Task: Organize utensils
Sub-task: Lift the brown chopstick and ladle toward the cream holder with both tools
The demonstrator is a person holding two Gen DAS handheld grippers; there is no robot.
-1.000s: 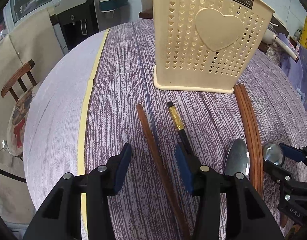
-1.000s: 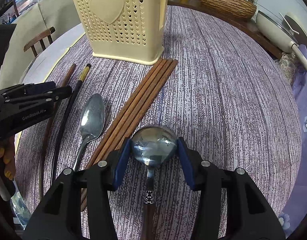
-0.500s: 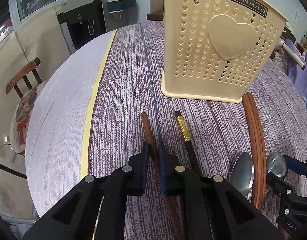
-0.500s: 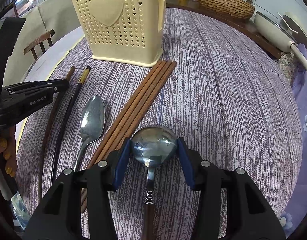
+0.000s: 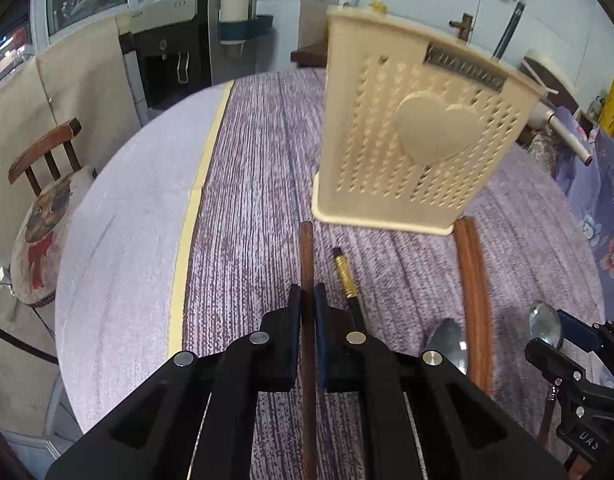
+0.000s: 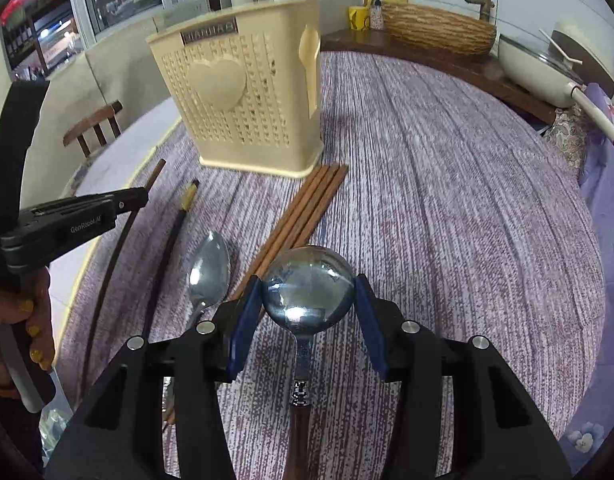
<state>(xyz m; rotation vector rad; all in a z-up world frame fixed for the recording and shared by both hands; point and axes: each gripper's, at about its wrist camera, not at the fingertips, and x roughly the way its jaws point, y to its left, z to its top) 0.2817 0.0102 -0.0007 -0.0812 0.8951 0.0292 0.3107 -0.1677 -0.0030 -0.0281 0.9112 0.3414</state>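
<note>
Left gripper [image 5: 307, 304] is clamped tight on one brown chopstick [image 5: 306, 248], pads pinching it partway along, tip poking out ahead toward the holder [image 5: 407, 140]. Right gripper [image 6: 308, 292] sits about half open but gripping: both blue pads press the rim of a round ladle [image 6: 308, 290], its handle running back under the jaws.

Holder stands upright on the purple tablecloth [image 6: 447, 200], straight ahead of both grippers, apart from both. Left lying on the cloth in front of the holder: a black chopstick [image 5: 347, 280] with a gold band just beside the held one, a steel spoon [image 6: 209, 268], and a bundle of brown chopsticks [image 6: 307, 204] whose ends touch the holder's base.

Risks, as judgement:
- Chopstick is thin and held at one point, so it could pivot or slip in the pads on the way up, and the tip may then miss the holder's mouth.
- Ladle is gripped on a smooth curved bowl edge; a small tilt could let it squirt out and drop on the spoon or bundle.
- Both grippers heading to the same holder could collide.
- A bump on the holder's wall could tip it.
</note>
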